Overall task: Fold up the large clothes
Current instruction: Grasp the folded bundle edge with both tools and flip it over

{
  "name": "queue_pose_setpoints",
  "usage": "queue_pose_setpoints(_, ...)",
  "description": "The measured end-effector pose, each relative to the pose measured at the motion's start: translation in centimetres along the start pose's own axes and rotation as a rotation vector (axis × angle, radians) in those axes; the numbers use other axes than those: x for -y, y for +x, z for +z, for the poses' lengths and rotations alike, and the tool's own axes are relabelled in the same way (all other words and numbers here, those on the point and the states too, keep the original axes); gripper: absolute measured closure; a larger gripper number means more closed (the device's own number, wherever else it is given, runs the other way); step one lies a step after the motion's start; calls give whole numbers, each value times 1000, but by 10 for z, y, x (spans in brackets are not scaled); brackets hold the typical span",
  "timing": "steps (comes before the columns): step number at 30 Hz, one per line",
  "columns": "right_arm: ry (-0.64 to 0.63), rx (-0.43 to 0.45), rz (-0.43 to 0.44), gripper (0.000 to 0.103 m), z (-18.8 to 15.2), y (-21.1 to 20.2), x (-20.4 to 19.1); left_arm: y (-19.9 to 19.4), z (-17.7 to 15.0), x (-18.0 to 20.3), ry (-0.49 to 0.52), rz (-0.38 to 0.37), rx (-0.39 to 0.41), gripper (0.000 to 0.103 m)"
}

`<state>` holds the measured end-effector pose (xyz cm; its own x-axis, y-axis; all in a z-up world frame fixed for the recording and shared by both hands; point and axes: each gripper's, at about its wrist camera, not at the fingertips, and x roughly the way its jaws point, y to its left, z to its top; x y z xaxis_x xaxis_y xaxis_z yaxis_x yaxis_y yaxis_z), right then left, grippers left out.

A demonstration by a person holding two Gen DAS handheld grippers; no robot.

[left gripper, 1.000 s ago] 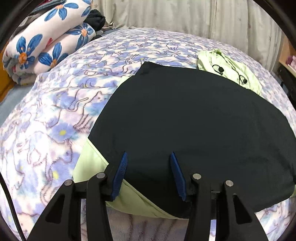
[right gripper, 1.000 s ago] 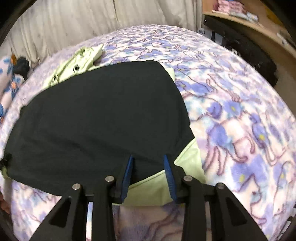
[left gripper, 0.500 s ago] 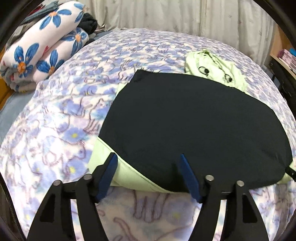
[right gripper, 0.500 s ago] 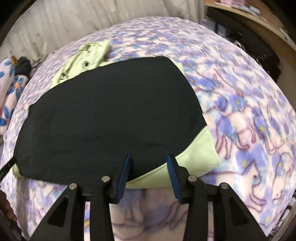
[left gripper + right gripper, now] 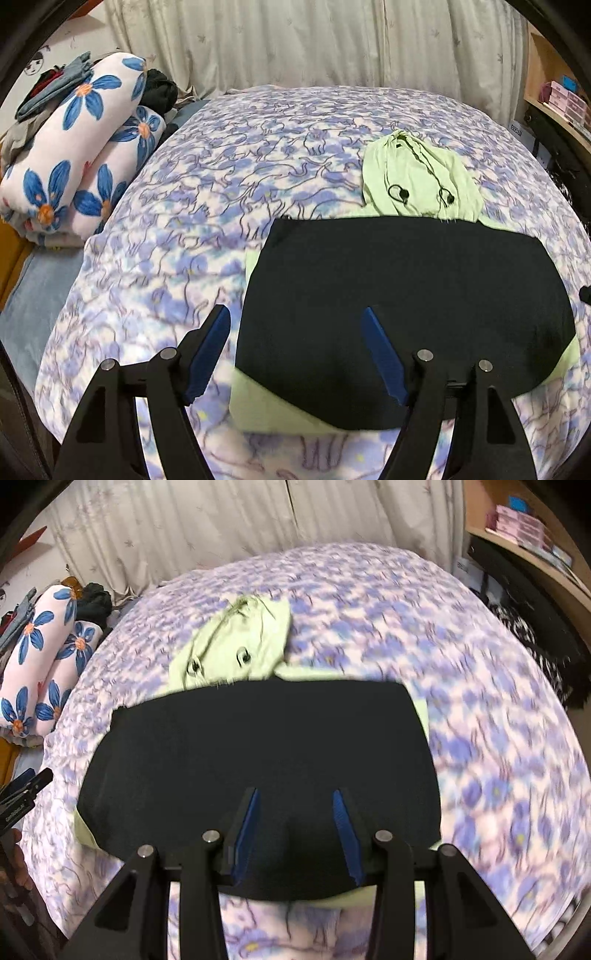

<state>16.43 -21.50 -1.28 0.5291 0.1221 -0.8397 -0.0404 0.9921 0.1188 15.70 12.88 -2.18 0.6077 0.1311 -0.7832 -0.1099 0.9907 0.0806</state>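
Note:
A large black jacket [image 5: 406,288] with a light green lining lies folded flat on the bed, and its green hood [image 5: 417,181] with drawstring toggles sticks out at the far edge. My left gripper [image 5: 295,312] hovers above the jacket's near left corner. Its jaws are opening, and nothing is between them. In the right wrist view the same jacket [image 5: 266,738] fills the middle, with the hood [image 5: 240,642] behind it. My right gripper [image 5: 295,794] hangs open above the near edge and holds nothing. The left gripper's tip [image 5: 26,786] shows at the left border.
A purple and blue flowered blanket [image 5: 184,240] covers the bed. Rolled floral quilts [image 5: 74,147] and dark clothes are stacked at the far left. Curtains hang behind the bed. A wooden shelf [image 5: 524,535] with boxes stands at the right. A person's hand [image 5: 14,864] shows at the left edge.
Both grippers have risen from the jacket's near edge, so more of the bed shows. The left jaws have spread wider. The jacket stays flat on the blanket.

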Motion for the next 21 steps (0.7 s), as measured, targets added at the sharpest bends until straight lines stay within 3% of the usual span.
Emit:
queue_pose_setpoints(10,-8,0,5,61,90,33,5,59,90,19,59,-41,-41,28)
queue_pose_setpoints(17,81,-66,75,61,174,107,17,135,165,46,113,-59,-66,28)
queue_pose_setpoints(21,104,-101,69,61,203,159,16,194,201,57,61,-91,-97,28)
